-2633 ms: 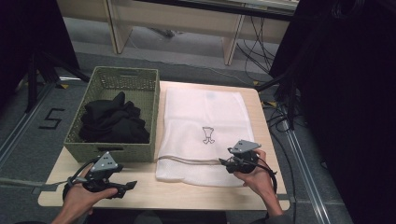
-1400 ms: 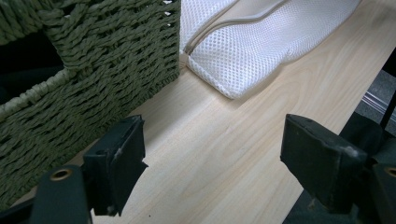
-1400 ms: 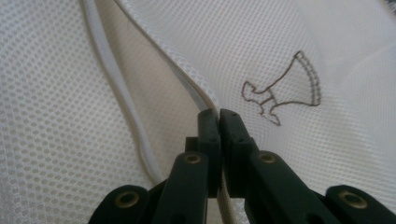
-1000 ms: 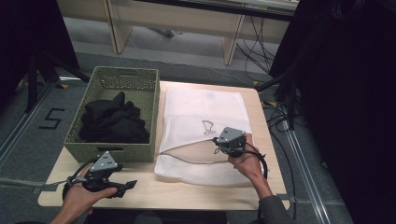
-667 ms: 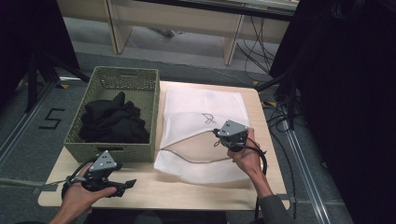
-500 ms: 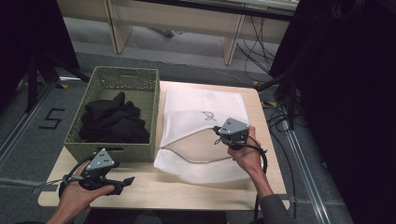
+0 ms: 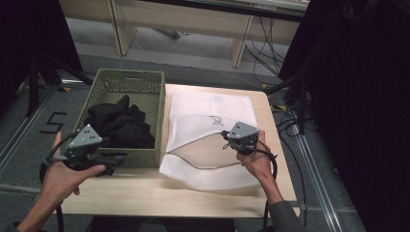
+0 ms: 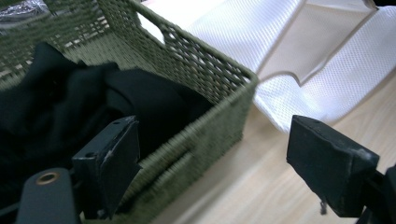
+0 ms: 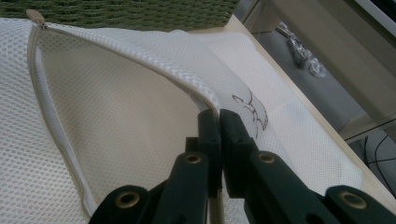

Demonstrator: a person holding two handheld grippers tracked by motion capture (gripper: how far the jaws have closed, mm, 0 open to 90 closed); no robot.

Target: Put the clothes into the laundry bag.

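Mesh bag: white, on the desk toward its right edge, mouth lifted open.
Right gripper: jaws clamped on the bag's upper zipper edge.
Left gripper: jaws apart, just been opening, nothing between them, at the basket's near corner.
Basket: green, holds black clothes.

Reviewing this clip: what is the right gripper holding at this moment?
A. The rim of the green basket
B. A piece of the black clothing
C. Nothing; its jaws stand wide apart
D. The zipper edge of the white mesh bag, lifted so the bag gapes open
D. The right gripper is shut on the upper zipper edge of the white mesh bag, holding that edge up so the opening gapes, apart from the green basket.
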